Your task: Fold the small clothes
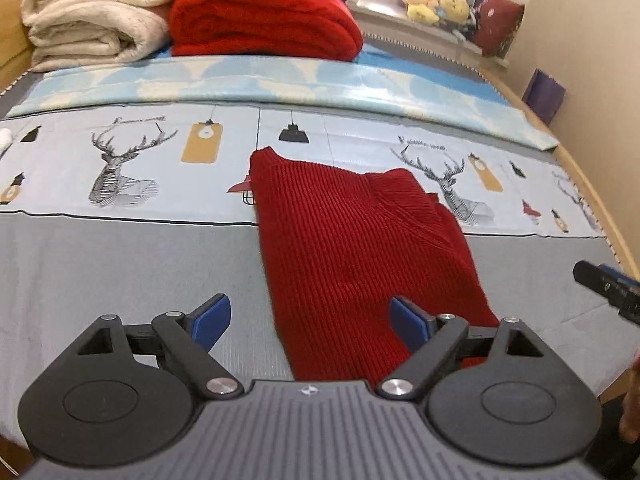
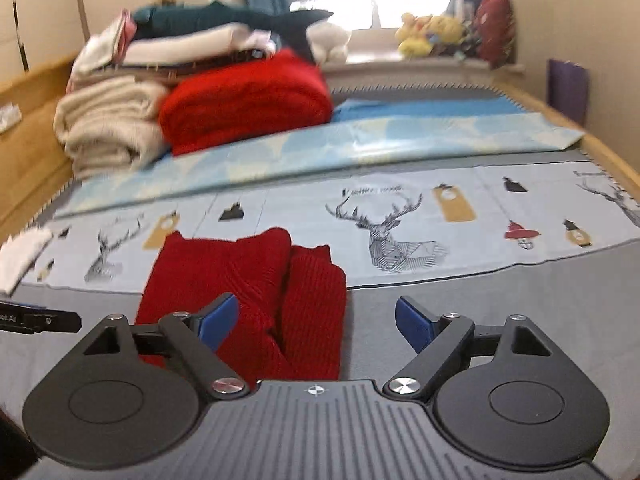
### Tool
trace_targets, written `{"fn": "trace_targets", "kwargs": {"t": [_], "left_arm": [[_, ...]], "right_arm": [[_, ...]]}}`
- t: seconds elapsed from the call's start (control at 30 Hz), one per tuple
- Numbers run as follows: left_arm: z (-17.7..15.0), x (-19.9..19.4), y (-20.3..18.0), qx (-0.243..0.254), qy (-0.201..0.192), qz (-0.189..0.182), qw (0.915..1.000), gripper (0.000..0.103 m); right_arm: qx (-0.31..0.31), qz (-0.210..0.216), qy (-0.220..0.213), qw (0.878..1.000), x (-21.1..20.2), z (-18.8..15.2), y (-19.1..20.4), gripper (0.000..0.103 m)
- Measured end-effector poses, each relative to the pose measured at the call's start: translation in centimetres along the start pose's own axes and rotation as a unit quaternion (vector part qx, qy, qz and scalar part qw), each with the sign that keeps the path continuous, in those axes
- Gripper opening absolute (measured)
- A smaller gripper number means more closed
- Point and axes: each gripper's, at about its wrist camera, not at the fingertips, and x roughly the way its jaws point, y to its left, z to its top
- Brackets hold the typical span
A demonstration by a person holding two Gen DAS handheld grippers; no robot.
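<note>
A small dark red ribbed knit garment lies on the bed, folded into a long strip running away from me; it also shows in the right wrist view. My left gripper is open and empty, hovering over the near end of the garment, its right pad above the fabric. My right gripper is open and empty, just above the garment's near right edge. The tip of the right gripper shows at the right edge of the left wrist view; the left gripper's tip shows at the left of the right wrist view.
The bed has a grey and pale blue sheet with deer prints. A folded light blue cloth lies across it. Behind it are a folded red blanket and cream blankets. Plush toys sit on the windowsill. A wooden bed rim runs along the right.
</note>
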Motion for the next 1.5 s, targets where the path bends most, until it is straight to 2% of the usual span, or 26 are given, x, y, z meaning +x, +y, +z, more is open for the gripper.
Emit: {"fn": "trace_targets", "kwargs": {"t": [0.1,0.13,0.27,0.3,0.37,0.43,0.53,0.73,0.9,1.13,1.33,1.5], "left_arm": [[-2.0,-2.0,-0.8,0.02,-0.039,0.011,0.999,0.095],[-2.7,-2.4,-1.2,0.03,-0.053,0.016,0.998,0.1],[-6.8,-3.3,-3.0,0.068,-0.116,0.033,0.9904,0.102],[-7.9,-3.0,-3.3,0.065,-0.112,0.027,0.9912,0.102],[-8.7,-2.4,-3.9,0.056,-0.078,0.005,0.9954,0.102],[-8.9,-2.2,-4.6,0.072,-0.077,-0.007,0.9944,0.102],[-8.8,-1.4,-4.5,0.081,-0.075,0.013,0.9938,0.102],[-7.5,0.5,-2.0,0.017,-0.047,0.031,0.9983,0.102],[-7.3,1.2,-1.2,0.002,-0.022,0.02,0.9996,0.102],[-7.1,1.6,-1.3,0.001,-0.02,0.021,0.9996,0.102],[-7.2,2.1,-1.4,-0.002,-0.012,0.015,0.9998,0.102],[-7.3,2.3,-1.6,0.009,-0.012,0.016,0.9997,0.102]], "right_arm": [[-0.001,-0.004,-0.021,1.0,-1.3,-2.2,0.8,0.09],[-0.005,-0.006,-0.018,1.0,-1.5,-2.8,1.3,0.09],[-0.042,0.001,-0.002,0.999,-2.0,-4.4,3.4,0.09],[-0.058,-0.002,0.003,0.998,-1.8,-4.7,4.0,0.091],[-0.083,-0.011,0.008,0.996,-1.7,-5.1,4.8,0.091],[-0.088,-0.015,0.009,0.996,-1.5,-5.3,5.2,0.091],[-0.08,-0.021,0.018,0.996,-0.9,-5.4,5.3,0.091],[-0.082,-0.032,0.035,0.995,0.3,-5.7,5.1,0.091],[-0.06,-0.031,0.048,0.997,0.6,-5.2,4.9,0.091],[-0.066,-0.032,0.072,0.995,2.0,-6.2,4.8,0.091],[-0.06,-0.015,0.075,0.995,2.2,-6.2,5.0,0.091],[-0.084,-0.001,0.07,0.994,2.2,-6.3,5.9,0.091]]}}
